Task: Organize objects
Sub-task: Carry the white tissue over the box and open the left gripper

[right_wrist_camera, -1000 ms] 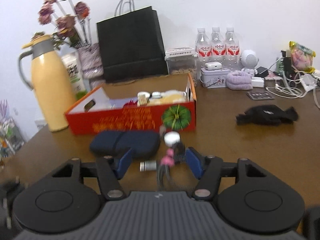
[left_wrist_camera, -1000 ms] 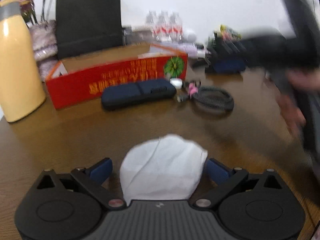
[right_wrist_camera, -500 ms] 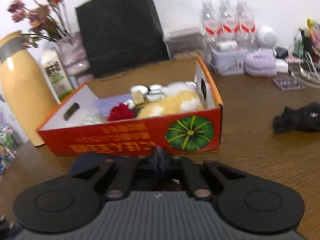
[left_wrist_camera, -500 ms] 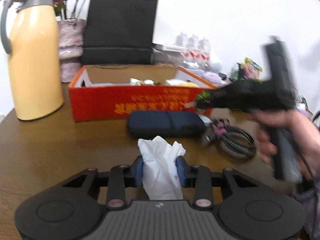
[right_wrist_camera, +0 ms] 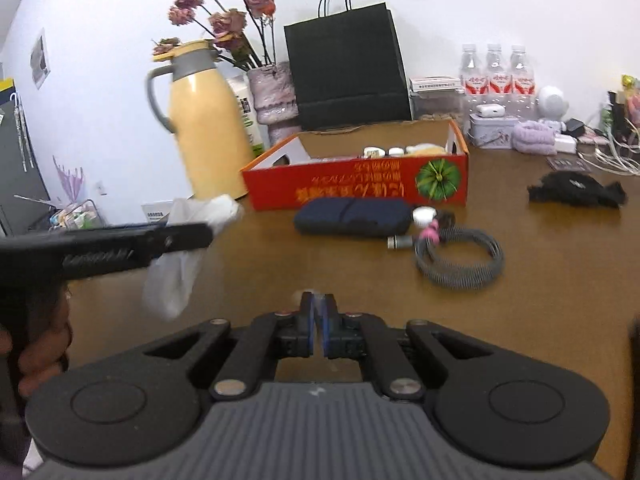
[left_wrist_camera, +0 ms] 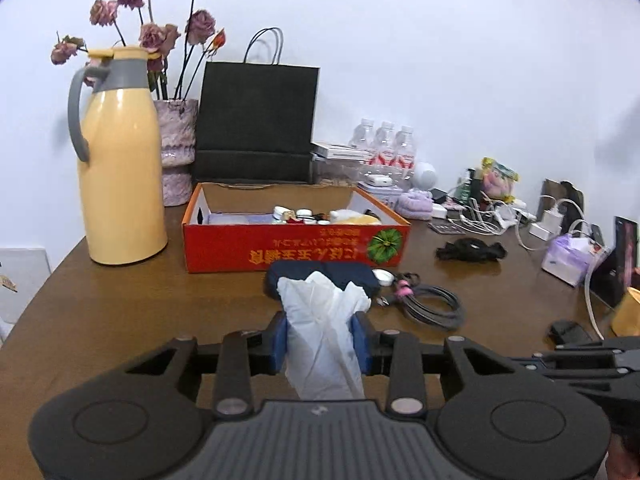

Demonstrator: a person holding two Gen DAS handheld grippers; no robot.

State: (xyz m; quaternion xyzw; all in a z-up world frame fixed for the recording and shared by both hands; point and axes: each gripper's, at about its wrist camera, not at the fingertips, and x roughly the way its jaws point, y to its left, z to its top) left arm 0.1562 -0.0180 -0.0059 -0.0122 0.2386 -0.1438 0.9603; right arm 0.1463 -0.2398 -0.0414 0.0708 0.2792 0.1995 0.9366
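My left gripper is shut on a crumpled white tissue and holds it above the brown table; the tissue also shows in the right wrist view, hanging from the left gripper. My right gripper is shut with nothing clearly between its pads, low over the table. A red open box with several small items stands ahead. In front of it lie a dark blue case and a coiled grey cable with a pink tie. All three also show in the right wrist view: box, case, cable.
A yellow thermos jug stands left of the box, with a flower vase and a black paper bag behind. Water bottles, chargers and cables, a black cloth and a tissue pack crowd the right.
My left gripper closed on the tissue and lifted it off the table. My right gripper shut, then pulled back from the cable and the box.
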